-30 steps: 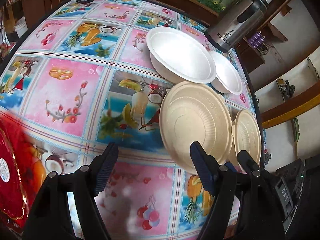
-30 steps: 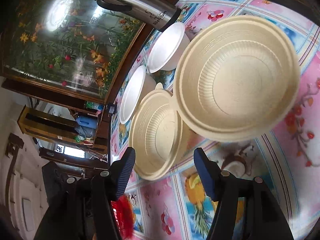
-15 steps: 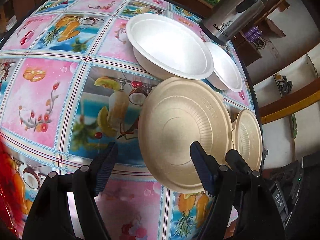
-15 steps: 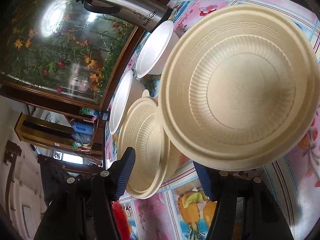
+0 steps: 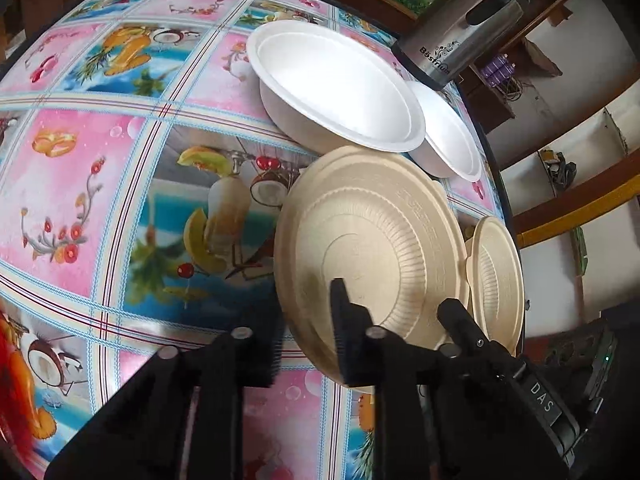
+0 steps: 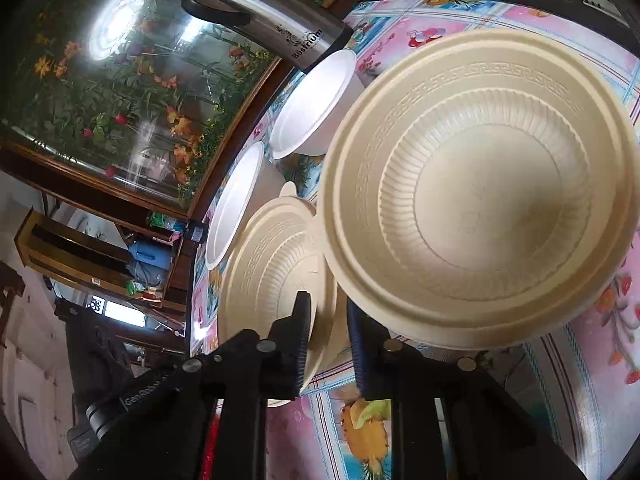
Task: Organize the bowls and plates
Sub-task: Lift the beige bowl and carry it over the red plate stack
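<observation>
While each hand-held gripper [image 5: 306, 324] [image 6: 326, 332] clamps 1 of 2 beige bowls [image 5: 372, 256] [image 6: 276, 268], 2 white bowls [image 5: 336, 92] sit apart.

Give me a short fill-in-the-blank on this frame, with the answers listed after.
1. The left tool clamps the large beige bowl by its ____.
2. The small beige bowl is clamped by the ____ tool.
3. Beside the steel flask sit ____ white bowls.
Answers: rim; right; two.
Note: left tool and right tool have both just been closing their jaws on those rims.
</observation>
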{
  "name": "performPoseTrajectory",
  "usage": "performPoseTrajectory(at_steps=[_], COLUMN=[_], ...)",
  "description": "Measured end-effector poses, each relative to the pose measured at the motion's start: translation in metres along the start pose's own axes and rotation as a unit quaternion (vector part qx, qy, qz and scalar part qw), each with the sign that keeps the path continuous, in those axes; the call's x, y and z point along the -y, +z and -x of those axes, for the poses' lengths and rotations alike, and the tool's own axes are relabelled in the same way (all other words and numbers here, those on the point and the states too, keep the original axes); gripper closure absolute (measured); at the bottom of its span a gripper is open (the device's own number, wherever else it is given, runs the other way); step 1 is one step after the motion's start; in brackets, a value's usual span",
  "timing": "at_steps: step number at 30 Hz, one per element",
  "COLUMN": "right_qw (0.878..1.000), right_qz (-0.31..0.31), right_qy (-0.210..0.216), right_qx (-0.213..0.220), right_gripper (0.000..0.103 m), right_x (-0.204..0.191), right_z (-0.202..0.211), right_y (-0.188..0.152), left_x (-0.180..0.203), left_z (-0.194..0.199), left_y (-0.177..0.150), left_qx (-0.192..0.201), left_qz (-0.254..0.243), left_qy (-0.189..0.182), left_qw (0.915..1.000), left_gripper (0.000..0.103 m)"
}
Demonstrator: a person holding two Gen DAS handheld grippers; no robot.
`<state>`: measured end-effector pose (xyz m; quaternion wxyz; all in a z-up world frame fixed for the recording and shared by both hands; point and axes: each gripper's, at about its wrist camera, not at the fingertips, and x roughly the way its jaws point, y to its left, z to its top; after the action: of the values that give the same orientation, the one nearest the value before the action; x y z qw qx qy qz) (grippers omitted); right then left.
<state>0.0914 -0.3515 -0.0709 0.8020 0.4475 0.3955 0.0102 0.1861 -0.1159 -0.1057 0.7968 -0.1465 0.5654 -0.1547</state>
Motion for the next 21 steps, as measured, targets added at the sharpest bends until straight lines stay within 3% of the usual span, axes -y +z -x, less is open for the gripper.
performPoseTrajectory(at_steps=[11, 21], right_qw=[1.0, 0.999], right_qz=[0.028, 0.04], right_qy=[0.002, 0.007], right_qx=[0.007, 0.013], right_gripper=[0.091, 0.093], right_x=[-0.004, -0.005], right_z=[0.0, 0.01], right_y=[-0.008, -0.035], left_x=[-0.011, -0.026], left_z=[0.013, 0.028], left_y=[-0.008, -0.027], left_qx=[0.013, 0.01], left_qz=[0.006, 0.012], left_qy=[-0.006, -0.007], left_qw=[0.9999, 0.9999], left_gripper=[0.092, 0.092])
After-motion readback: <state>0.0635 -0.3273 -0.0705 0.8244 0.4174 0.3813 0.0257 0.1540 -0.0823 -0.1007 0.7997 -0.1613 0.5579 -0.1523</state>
